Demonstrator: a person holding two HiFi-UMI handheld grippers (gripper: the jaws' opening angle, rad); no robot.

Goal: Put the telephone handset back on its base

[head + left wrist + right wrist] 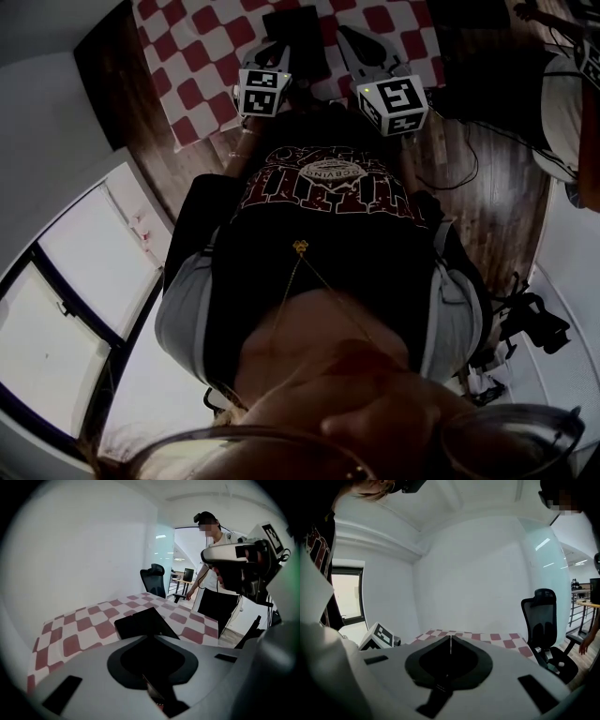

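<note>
- Underfoot, a dark wooden floor (487, 206) runs around the table from 9 to 3 o'clock in the head view.
- At 12 o'clock in that view stands a table under a red-and-white checked cloth (187, 75), with the wearer's dark printed shirt (328, 187) filling the middle of the view below it.
- A second person (216, 604) stands off the cloth's far corner, at 2 o'clock in the left gripper view, partly hidden behind the other gripper.
- A black office chair (153, 579) sits beyond the table's far edge at 12 o'clock.
- The black telephone (143, 623) lies flat on the cloth, between the two grippers in the head view. Its handset and base cannot be told apart.
- The left gripper (152, 638) points down at the telephone, which lies at its 12 o'clock. Its jaws are pressed together at the tips. The telephone's near end is hidden behind them, so contact cannot be told.
- The right gripper (450, 639) is held more level at 3 o'clock of the left one, jaws together with only a thin seam and nothing between them.
- Each gripper's marker cube (262, 92) faces the head camera.
</note>
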